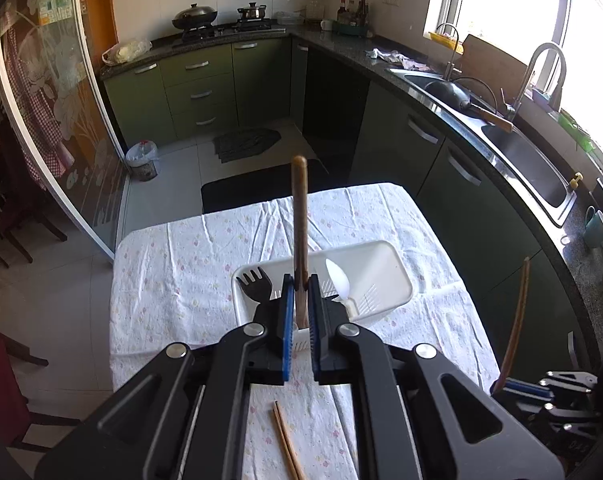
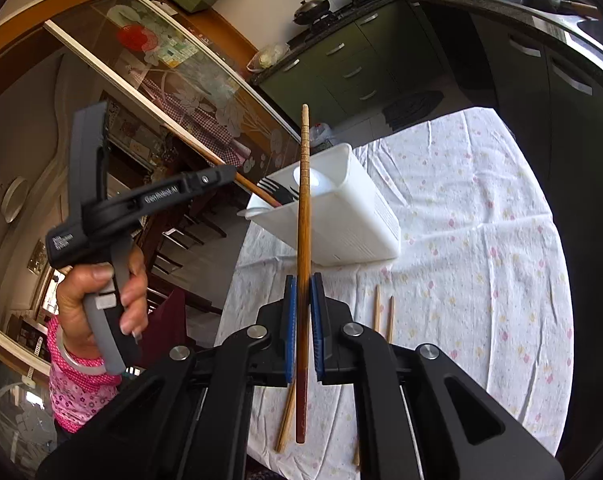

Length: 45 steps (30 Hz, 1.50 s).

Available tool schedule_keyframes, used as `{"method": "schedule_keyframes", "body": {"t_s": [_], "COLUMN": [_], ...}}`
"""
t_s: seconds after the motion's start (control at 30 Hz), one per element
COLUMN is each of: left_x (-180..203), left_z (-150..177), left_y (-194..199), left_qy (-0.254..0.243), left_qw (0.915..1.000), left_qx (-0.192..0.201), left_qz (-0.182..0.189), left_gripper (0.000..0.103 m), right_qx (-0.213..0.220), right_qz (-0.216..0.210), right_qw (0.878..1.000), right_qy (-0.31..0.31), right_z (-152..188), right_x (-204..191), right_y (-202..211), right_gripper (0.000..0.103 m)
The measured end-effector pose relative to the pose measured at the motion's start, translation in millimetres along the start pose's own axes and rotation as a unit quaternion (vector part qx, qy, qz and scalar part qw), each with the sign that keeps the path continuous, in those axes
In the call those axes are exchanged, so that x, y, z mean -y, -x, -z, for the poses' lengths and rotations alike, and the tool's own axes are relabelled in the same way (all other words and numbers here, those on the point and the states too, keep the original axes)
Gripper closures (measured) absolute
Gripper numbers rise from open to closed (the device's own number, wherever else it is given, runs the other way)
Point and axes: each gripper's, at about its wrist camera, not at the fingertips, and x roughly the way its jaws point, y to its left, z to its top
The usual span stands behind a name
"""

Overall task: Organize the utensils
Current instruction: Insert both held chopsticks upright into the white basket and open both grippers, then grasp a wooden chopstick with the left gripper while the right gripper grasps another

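Note:
My left gripper is shut on a brown wooden chopstick, held above the white utensil basket. The basket holds a black fork and a white spoon. In the right wrist view the left gripper holds its chopstick with the tip at the basket mouth. My right gripper is shut on another chopstick, upright, in front of the basket. It shows at the left wrist view's right edge. Two loose chopsticks lie on the tablecloth, also seen under the right gripper.
The table has a white flowered cloth. A counter with sinks runs along the right. Green cabinets and a stove stand at the back. A glass sliding door is on the left, with dark chairs beyond.

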Motion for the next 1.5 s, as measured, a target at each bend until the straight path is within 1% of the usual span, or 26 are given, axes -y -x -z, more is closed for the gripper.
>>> {"method": "schedule_keyframes", "body": {"t_s": [0.07,0.1,0.13,0.2,0.27,0.4,0.47,0.53,0.67,0.73,0.87,0.97,1.07,1.17,1.27,1.33,1.4,1.5], "left_x": [-4,-4,-6,-7,-8,-13,-14,-13,-11,-11,-14,-18,-25,-30,-33,-33,-33,-33], "left_z": [4,6,7,9,10,18,25,36,59,69,84,93,99,110,124,134,145,162], "left_y": [-9,-11,-10,-2,10,46,61,70,75,75,70,63,50,34,16,2,-15,-42], "left_qy": [0.004,0.006,0.010,0.013,0.012,0.011,0.007,-0.001,-0.017,-0.023,-0.021,-0.016,-0.005,0.008,0.022,0.024,0.028,0.041], "left_qw": [0.9999,0.9999,0.9998,0.9997,0.9995,0.9979,0.9970,0.9968,0.9975,0.9976,0.9980,0.9985,0.9987,0.9973,0.9934,0.9907,0.9864,0.9761], "left_qx": [-0.010,-0.011,-0.009,0.001,0.014,0.055,0.068,0.067,0.051,0.046,0.030,0.013,-0.014,-0.053,-0.098,-0.125,-0.156,-0.209], "left_qz": [0.004,0.007,0.011,0.020,0.024,0.033,0.036,0.042,0.046,0.047,0.052,0.052,0.049,0.051,0.056,0.049,0.044,0.045], "left_gripper": [0.093,0.087,0.079,0.072,0.072,0.066,0.066,0.066,0.066,0.066,0.066,0.066,0.066,0.066,0.066,0.065,0.065,0.065], "right_qx": [0.027,0.043,0.060,0.096,0.130,0.198,0.216,0.227,0.234,0.226,0.201,0.189,0.179,0.174,0.177,0.173,0.172,0.168], "right_qz": [-0.003,-0.004,-0.003,0.000,0.004,0.026,0.045,0.071,0.110,0.122,0.128,0.132,0.135,0.140,0.140,0.139,0.135,0.133], "right_qw": [1.000,0.999,0.998,0.995,0.991,0.979,0.975,0.970,0.962,0.962,0.966,0.967,0.967,0.965,0.964,0.964,0.964,0.965], "right_qy": [0.006,0.009,0.012,0.019,0.024,0.033,0.036,0.051,0.084,0.095,0.104,0.113,0.121,0.134,0.144,0.147,0.149,0.151], "right_z": [-17,-26,-35,-52,-71,-101,-111,-117,-113,-105,-86,-71,-61,-50,-35,-27,-20,-10], "right_x": [-9,-14,-19,-27,-33,-42,-44,-46,-46,-42,-29,-22,-21,-23,-26,-28,-28,-30], "right_y": [6,9,13,16,17,9,-3,-20,-58,-77,-109,-121,-128,-127,-113,-101,-86,-63], "right_gripper": [0.095,0.095,0.095,0.095,0.095,0.095,0.095,0.095,0.095,0.095,0.095,0.095,0.093,0.091,0.091,0.086,0.084,0.084]}}
